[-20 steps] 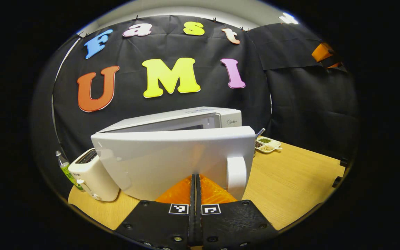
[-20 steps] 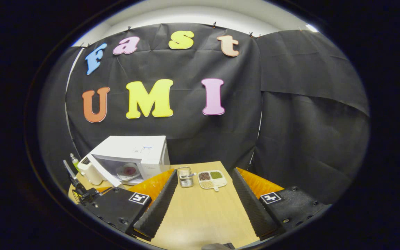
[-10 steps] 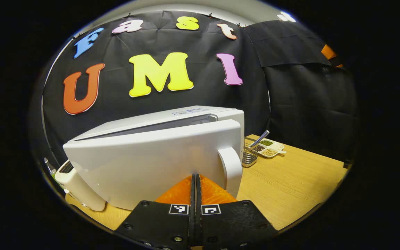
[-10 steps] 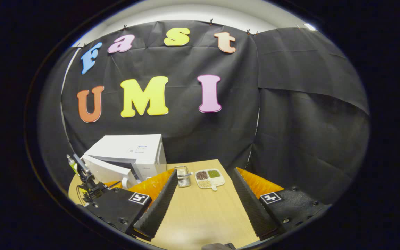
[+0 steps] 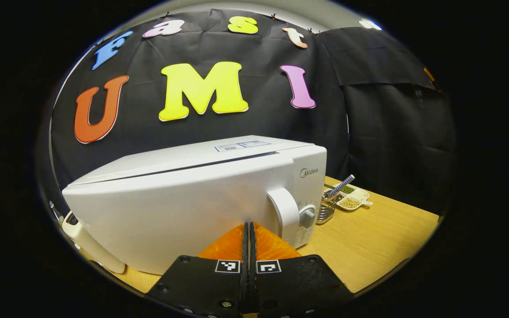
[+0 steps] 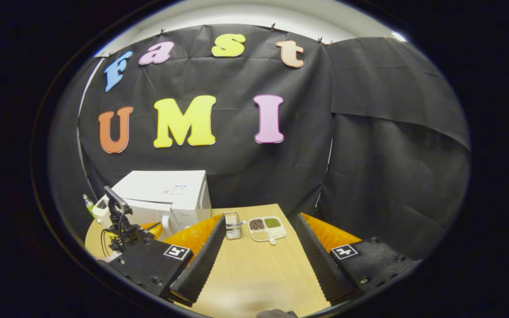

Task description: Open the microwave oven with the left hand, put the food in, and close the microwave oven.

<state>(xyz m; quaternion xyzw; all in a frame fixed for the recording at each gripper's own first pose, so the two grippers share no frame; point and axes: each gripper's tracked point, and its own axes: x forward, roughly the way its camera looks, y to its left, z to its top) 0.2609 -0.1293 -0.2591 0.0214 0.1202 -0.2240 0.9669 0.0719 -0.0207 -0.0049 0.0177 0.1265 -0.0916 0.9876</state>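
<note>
- Left gripper view: the left gripper (image 5: 249, 229) has its fingers pressed together with nothing between them, tips at the face of the microwave (image 5: 192, 194) door, just left of the handle (image 5: 284, 215).
- The door lies almost flush with the body; a thin dark seam runs along its top edge. A knob (image 5: 307, 216) sits right of the handle.
- The microwave stands at the desk's (image 5: 369, 243) back left; a toaster (image 5: 91, 247) is just beside it on the left.
- A wire rack (image 5: 326, 211) stands just right of the microwave, and a divided dish (image 5: 352, 198) of grains beyond it, near the back edge.
- Right gripper view: the right gripper (image 6: 259, 247) is spread wide and holds nothing, above the bare desk, well apart from the microwave.
- The food cannot be seen behind the door.
</note>
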